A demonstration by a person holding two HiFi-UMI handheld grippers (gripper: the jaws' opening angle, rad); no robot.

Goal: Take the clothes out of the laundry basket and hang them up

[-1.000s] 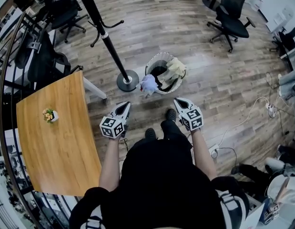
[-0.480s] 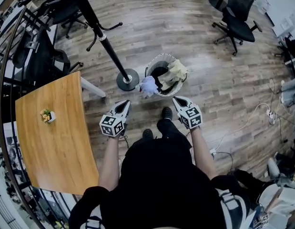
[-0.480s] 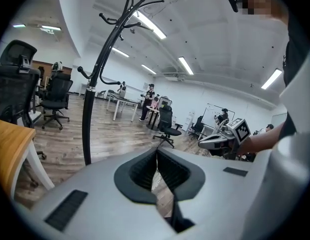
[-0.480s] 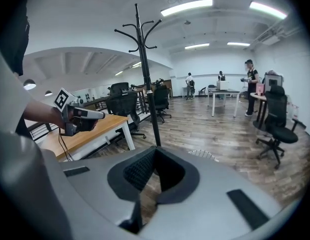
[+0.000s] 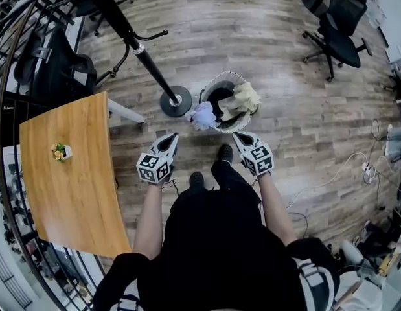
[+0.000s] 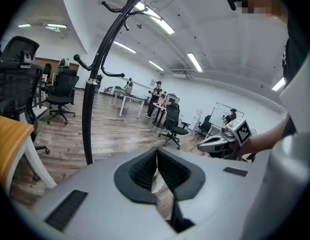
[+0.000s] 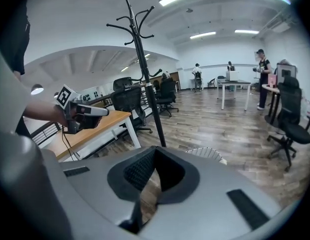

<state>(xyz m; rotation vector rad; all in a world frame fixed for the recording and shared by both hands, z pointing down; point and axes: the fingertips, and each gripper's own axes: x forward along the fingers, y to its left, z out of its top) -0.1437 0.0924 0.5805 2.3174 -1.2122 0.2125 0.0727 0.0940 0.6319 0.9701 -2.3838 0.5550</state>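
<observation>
Wooden table [image 5: 74,186] on the left, small potted plant [image 5: 59,151] sitting on it, black office chair [image 5: 339,31] top right, plank floor [image 5: 284,63] all round

We find open floor [image 5: 199,142] straight ahead, up to the laundry basket [image 5: 213,83]. The coat stand [image 5: 175,100] crowds the basket's left side (its base just beside the rim), and the wooden table [image 5: 67,193] walls off our left; rightward the floor lies bare.

Both arms reach forward side by side; left gripper [image 5: 171,138] and right gripper [image 5: 240,137] both closed, empty.
</observation>
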